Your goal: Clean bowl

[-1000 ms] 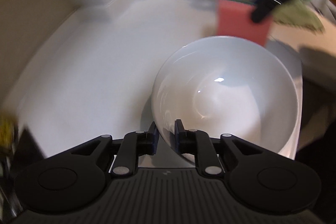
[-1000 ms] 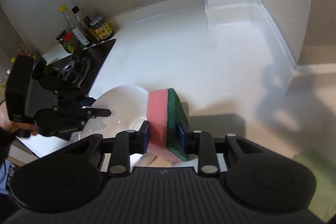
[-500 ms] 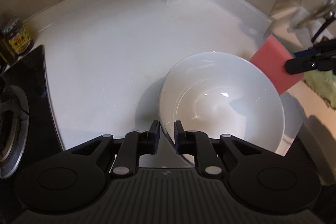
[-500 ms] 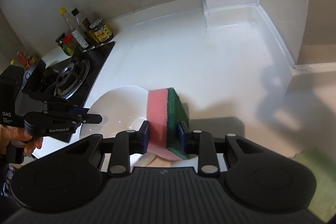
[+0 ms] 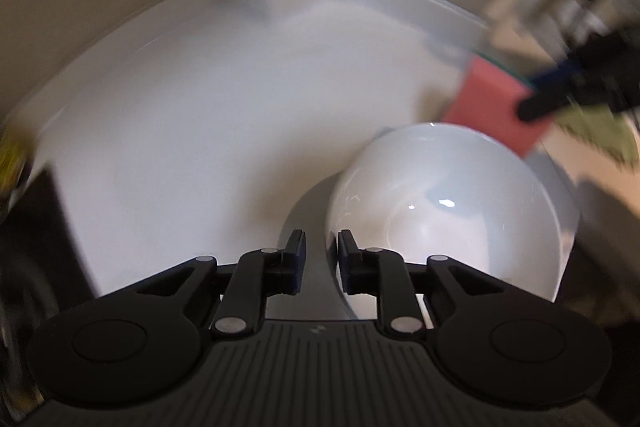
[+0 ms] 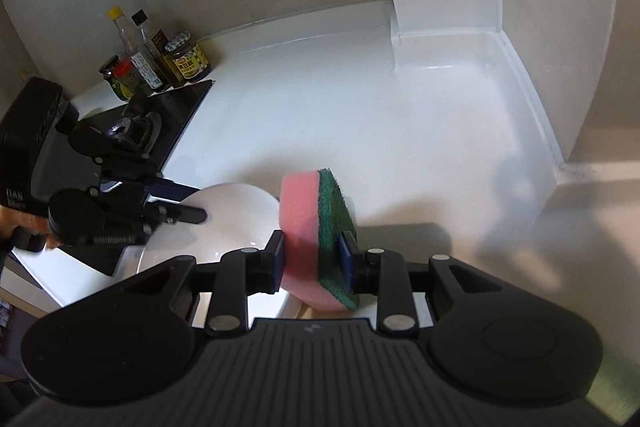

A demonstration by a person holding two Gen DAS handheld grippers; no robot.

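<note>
My left gripper (image 5: 322, 251) has just been opening; its jaws straddle the near rim of the bowl (image 5: 448, 211) on the counter (image 5: 192, 115), not visibly pinching. My right gripper (image 6: 314, 254) pinches the sponge (image 6: 308, 227) beside it. The bowl looks glazed, slippery and breakable, so I'd grip the rim firmly.

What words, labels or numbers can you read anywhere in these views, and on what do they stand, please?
"DAS": white letters on the black body of the left gripper.
Labels on the jar and bottles: too small to read.
Nothing else carries text.
</note>
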